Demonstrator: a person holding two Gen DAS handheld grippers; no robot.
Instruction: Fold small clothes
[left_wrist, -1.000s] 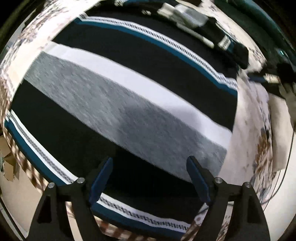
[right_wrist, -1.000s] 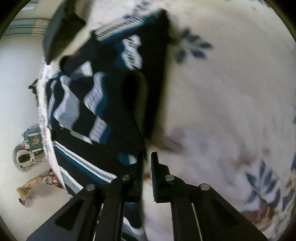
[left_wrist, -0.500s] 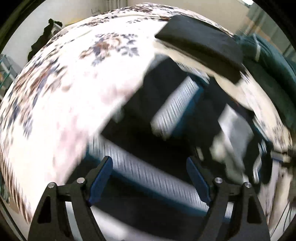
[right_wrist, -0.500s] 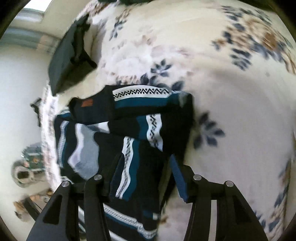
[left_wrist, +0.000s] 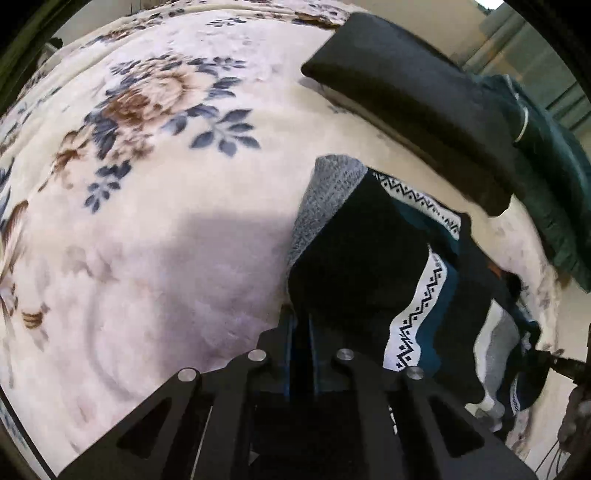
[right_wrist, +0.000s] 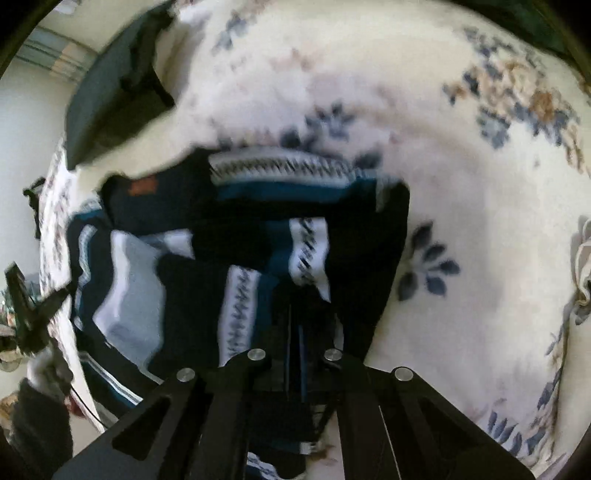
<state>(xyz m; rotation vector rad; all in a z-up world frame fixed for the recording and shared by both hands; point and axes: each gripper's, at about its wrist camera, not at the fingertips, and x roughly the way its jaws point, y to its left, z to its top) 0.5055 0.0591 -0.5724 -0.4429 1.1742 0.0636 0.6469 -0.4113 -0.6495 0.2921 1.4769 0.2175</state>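
Clamping down now: left tongs and right tongs have both just snapped closed on the striped sweater, bunched on the floral bed. Partly folded, untidy; more folds remain.

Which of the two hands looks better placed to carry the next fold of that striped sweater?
Probably the left. Its gripper has just closed on the striped sweater's outer edge, with bare floral blanket alongside. The right gripper also just closed, but amid bunched layers.
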